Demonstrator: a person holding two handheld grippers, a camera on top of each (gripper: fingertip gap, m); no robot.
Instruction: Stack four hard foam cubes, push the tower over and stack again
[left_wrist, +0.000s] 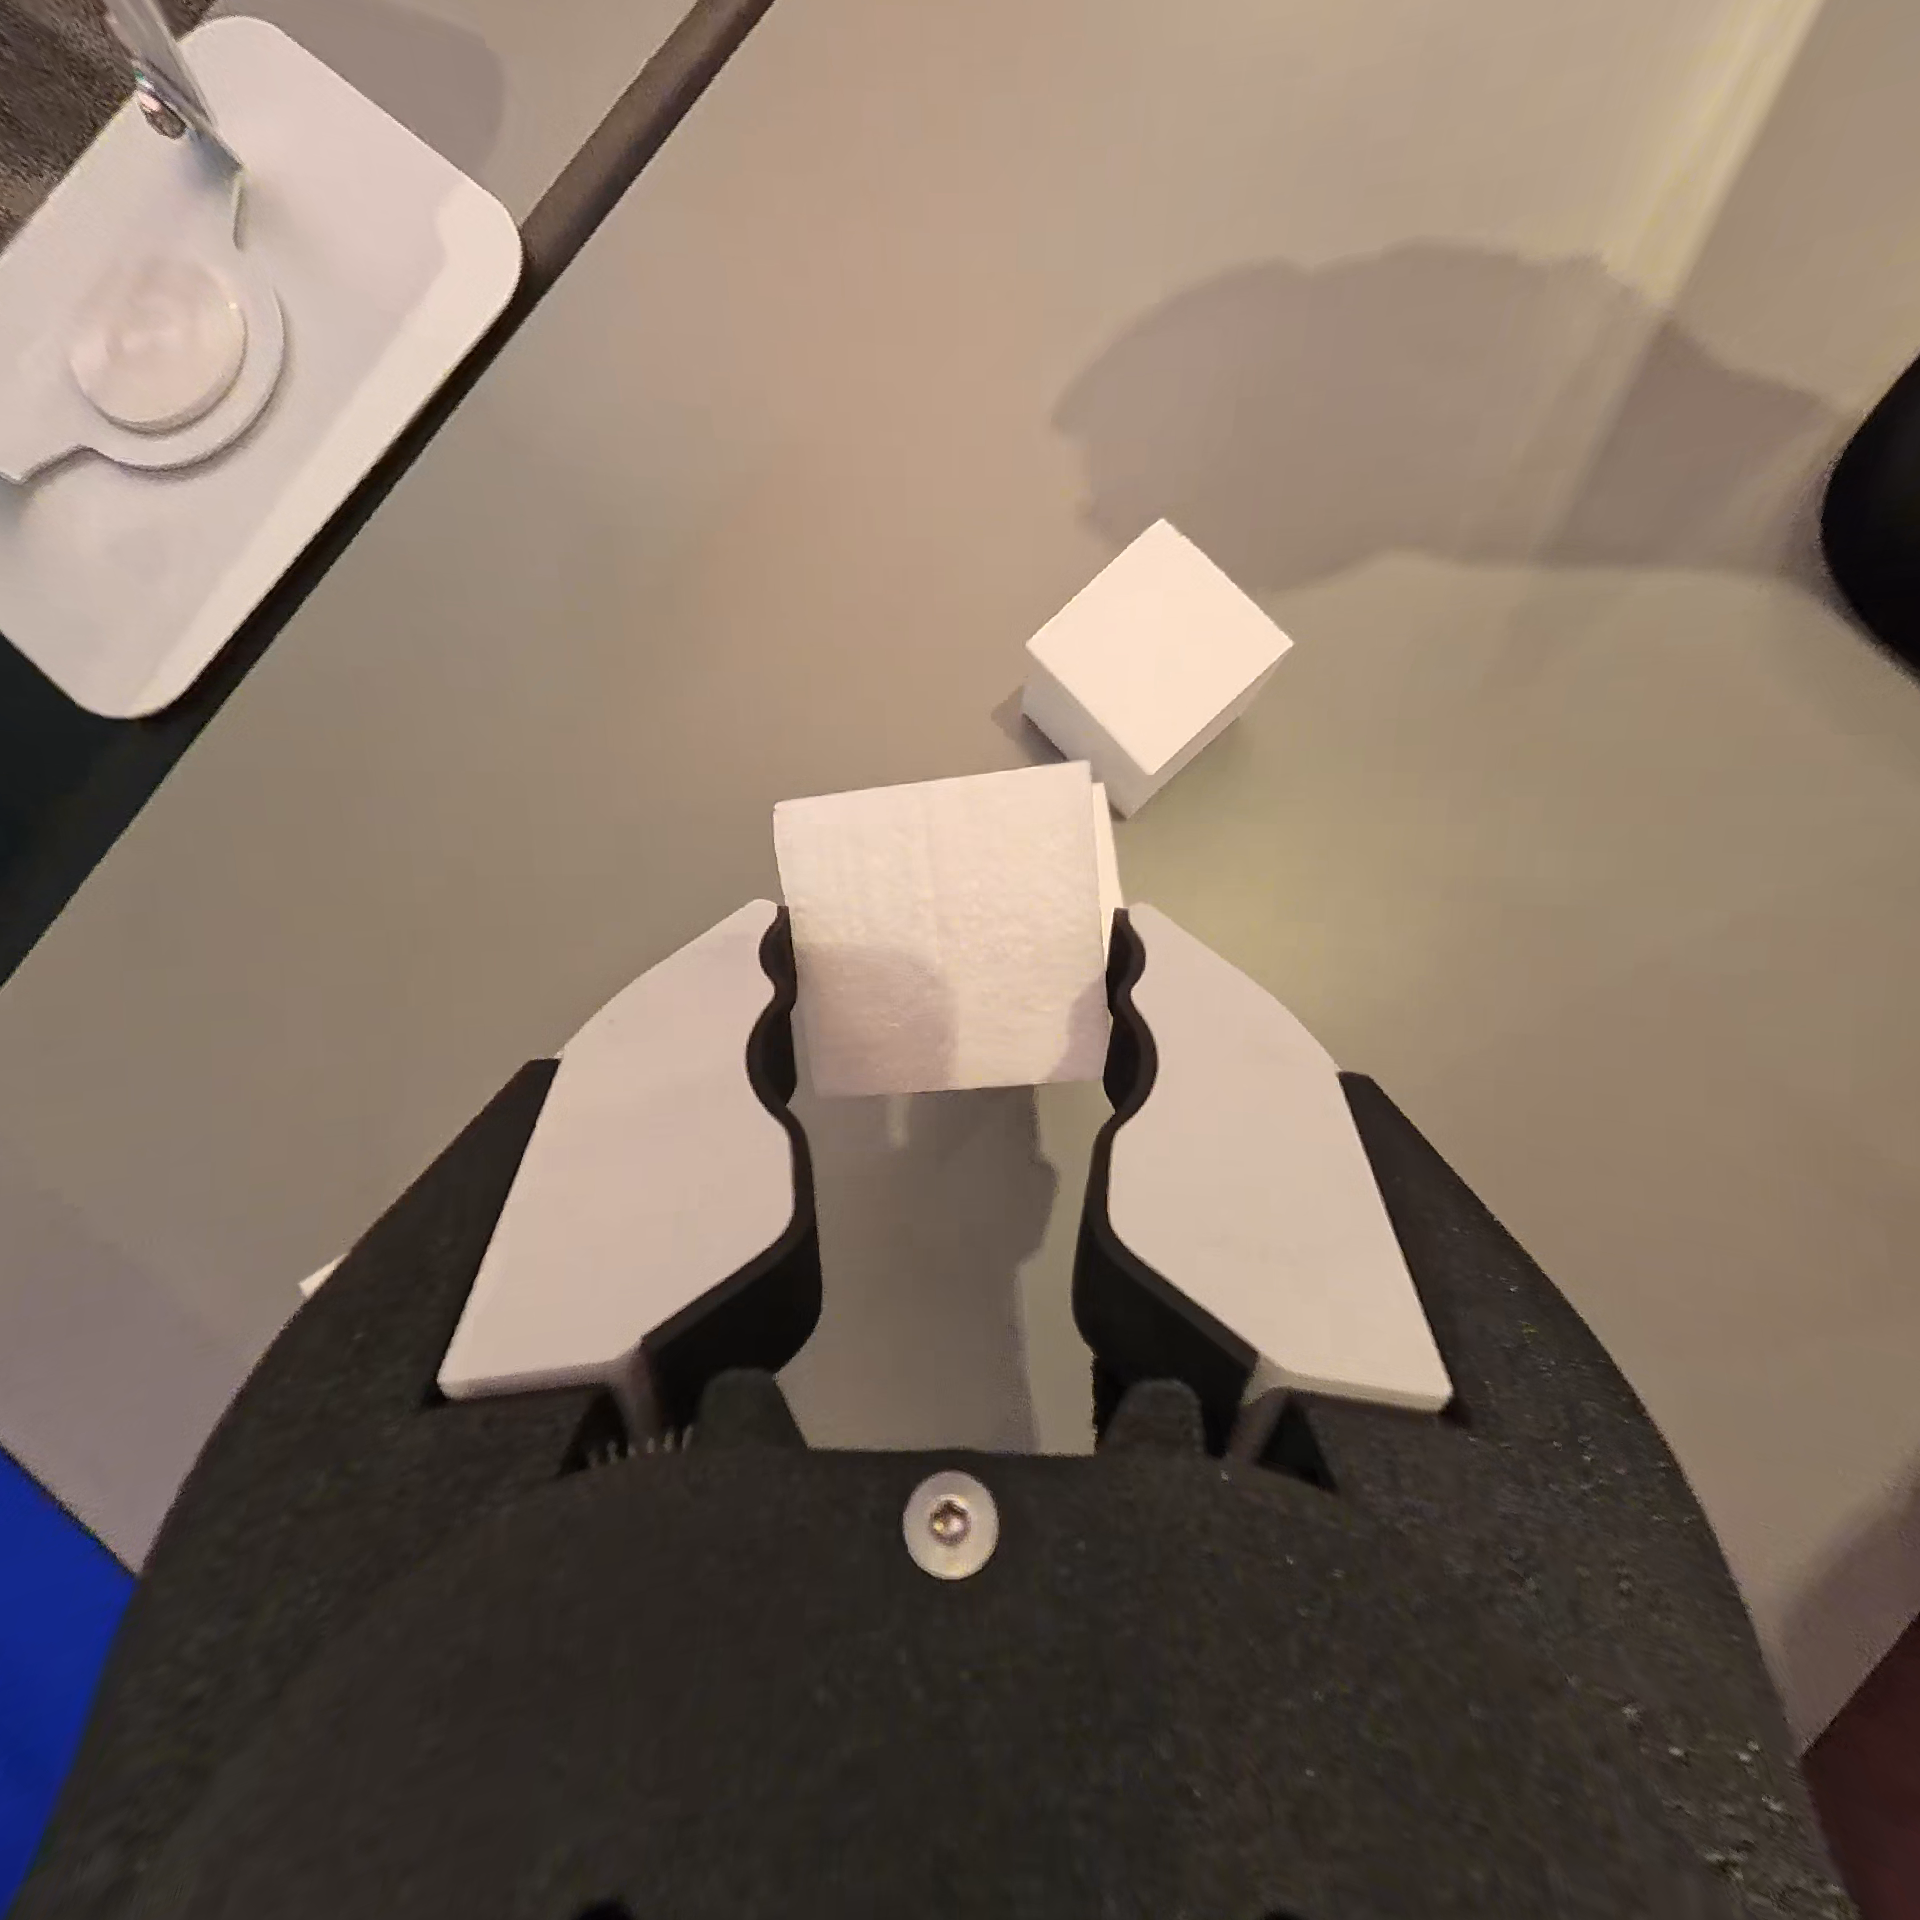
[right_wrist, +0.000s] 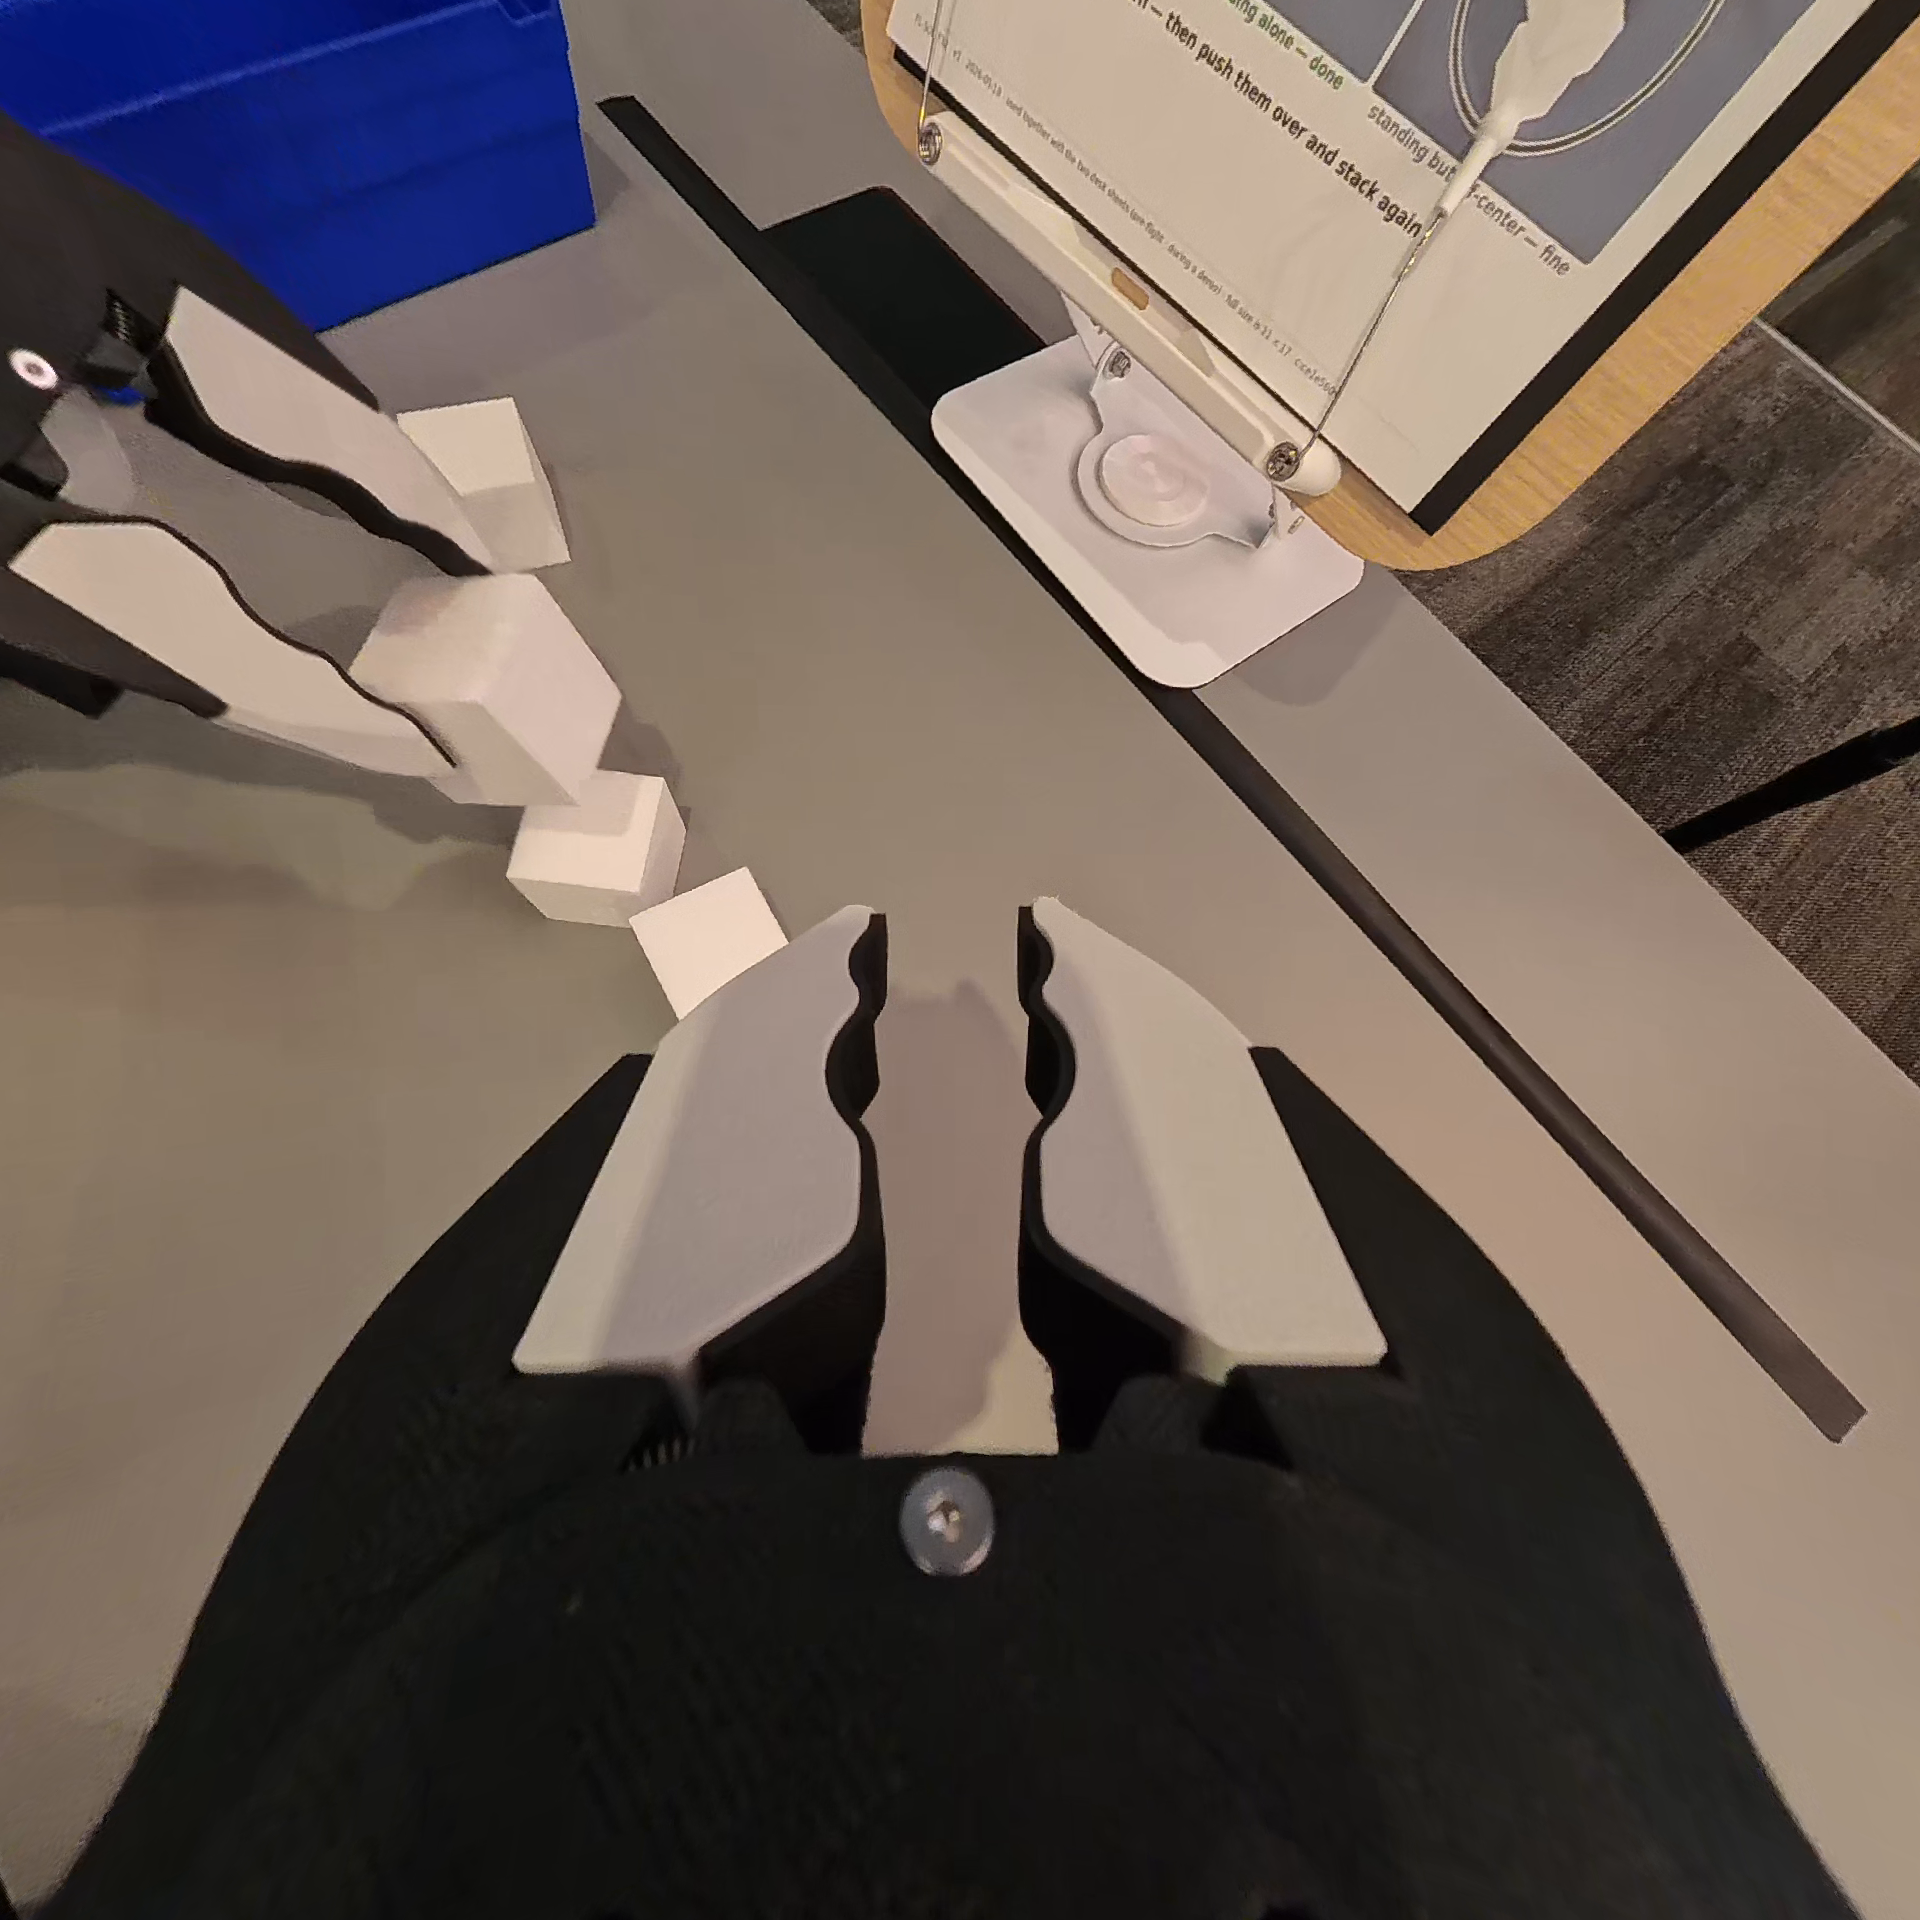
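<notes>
My left gripper (left_wrist: 951, 914) is shut on a white foam cube (left_wrist: 940, 935) and holds it just over a second cube, of which only a sliver (left_wrist: 1105, 831) shows. A third cube (left_wrist: 1153, 665) lies on the grey table beyond it, turned at an angle. In the right wrist view the left gripper (right_wrist: 447, 665) holds its cube (right_wrist: 499, 675) above the second cube (right_wrist: 603, 852). The third cube (right_wrist: 707, 935) sits beside my right gripper (right_wrist: 954, 914), which is open and empty. A fourth cube (right_wrist: 478, 468) lies behind the left gripper.
A white stand base (right_wrist: 1143, 540) bearing a printed board (right_wrist: 1351, 156) sits past a dark strip (right_wrist: 1455, 1039) along the table's edge. A blue bin (right_wrist: 312, 135) stands at the far left. A dark rounded object (left_wrist: 1881, 520) is at the right. One gripper's finger ends stand about 20 cm off the other's.
</notes>
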